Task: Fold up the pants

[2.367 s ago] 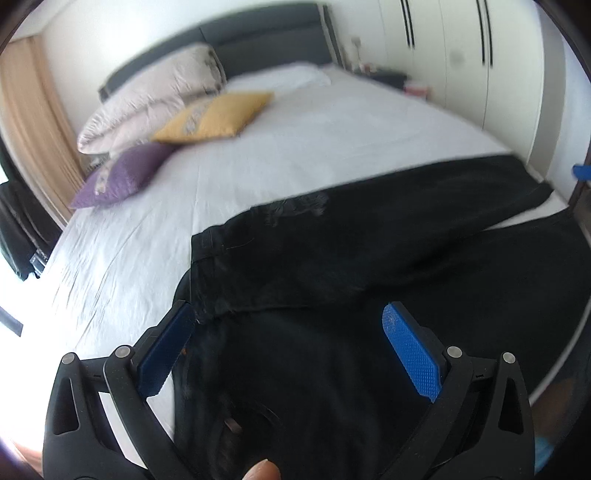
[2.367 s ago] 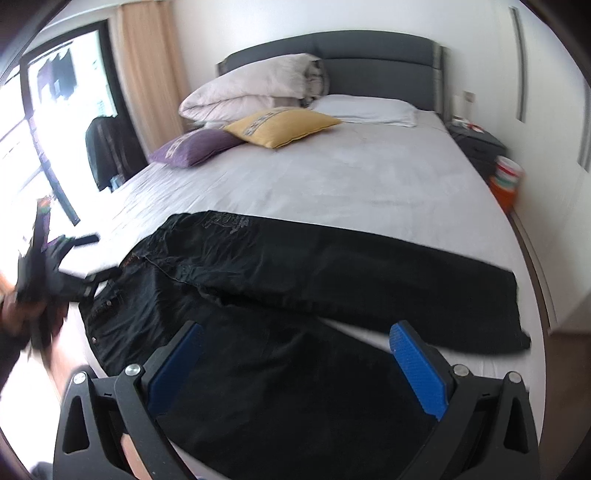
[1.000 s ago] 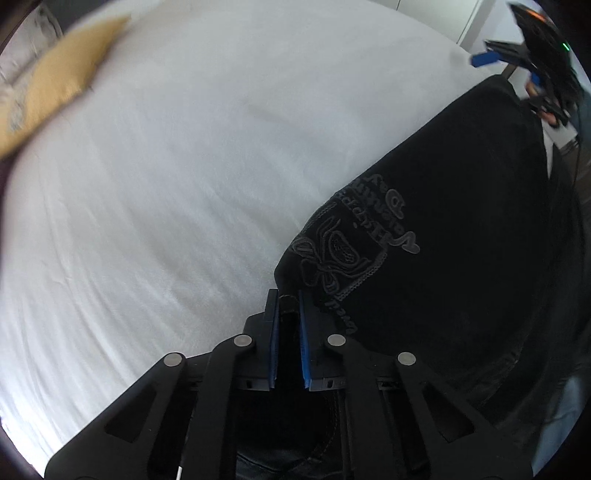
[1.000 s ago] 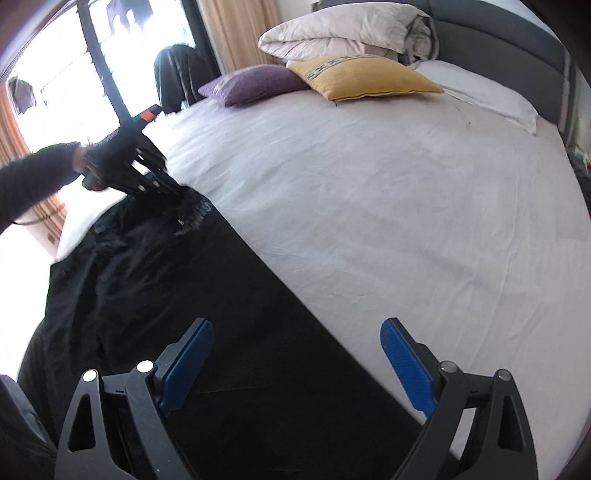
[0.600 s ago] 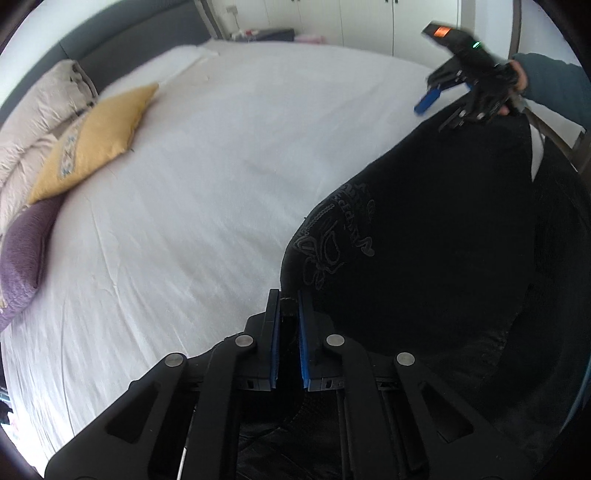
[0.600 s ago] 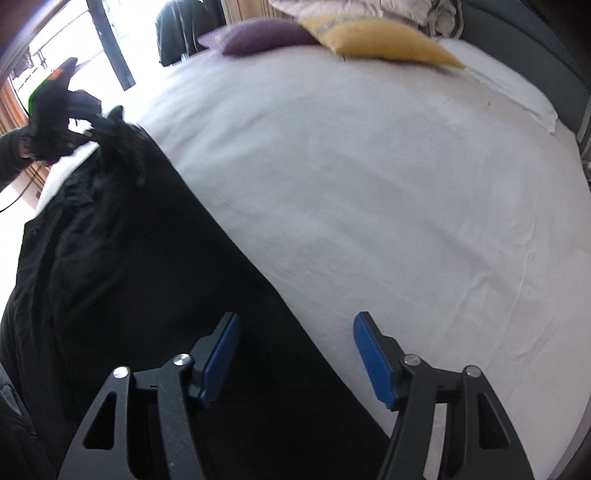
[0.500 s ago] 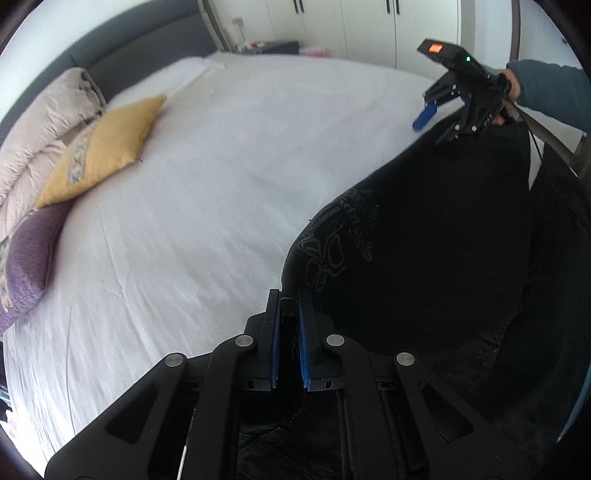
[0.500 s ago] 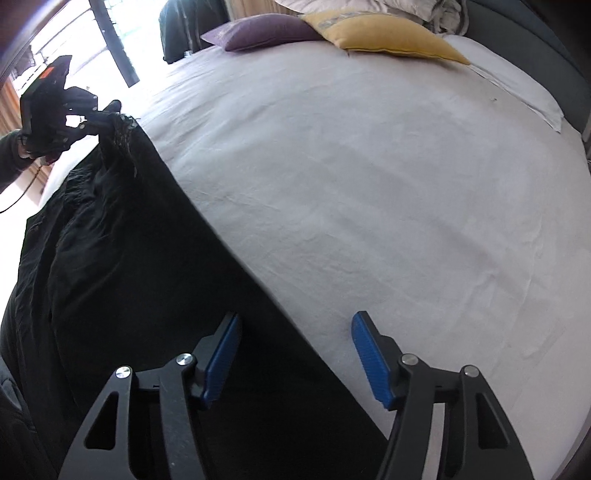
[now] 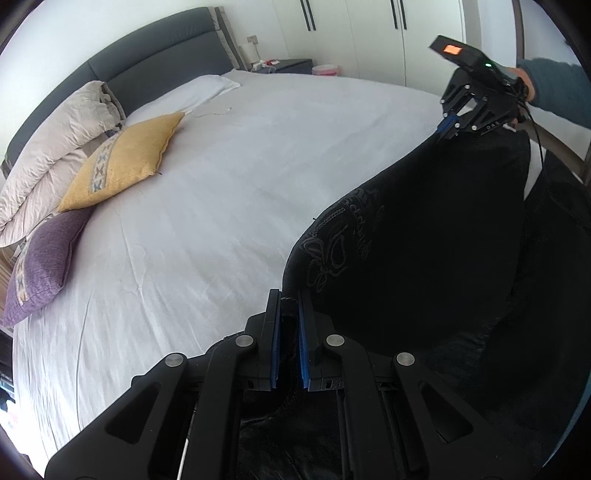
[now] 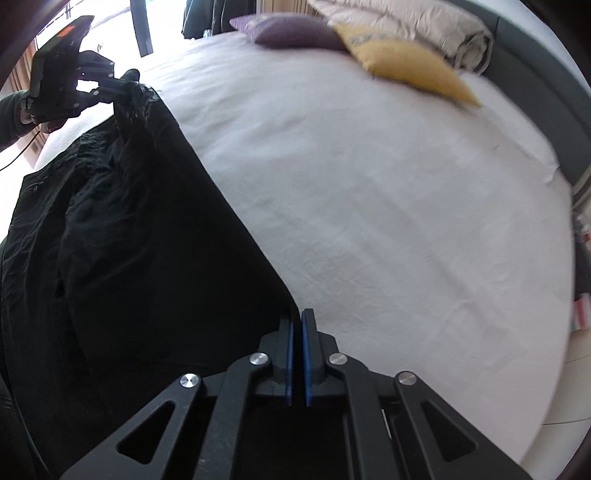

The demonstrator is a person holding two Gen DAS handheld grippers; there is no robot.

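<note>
Black pants (image 9: pixel 424 258) with grey embroidery hang lifted over the white bed (image 9: pixel 221 192). My left gripper (image 9: pixel 287 306) is shut on the pants' waist corner. My right gripper (image 10: pixel 296 321) is shut on the edge of a leg end of the pants (image 10: pixel 147 240). Each view shows the other gripper: the right one (image 9: pixel 448 127) at the far end of the stretched edge, the left one (image 10: pixel 123 86) at the upper left. The cloth is stretched between them, with the rest drooping below.
A yellow cushion (image 9: pixel 122 162), a purple cushion (image 9: pixel 40 266) and a folded beige duvet (image 9: pixel 51 140) lie by the grey headboard (image 9: pixel 155 62). White wardrobes (image 9: pixel 369 33) and a nightstand (image 9: pixel 291 66) stand beyond the bed. A bright window (image 10: pixel 110 22) is at the left.
My right gripper has closed on the pant leg edge; it was open half a second ago. Both grippers have lifted the pants higher off the bed.
</note>
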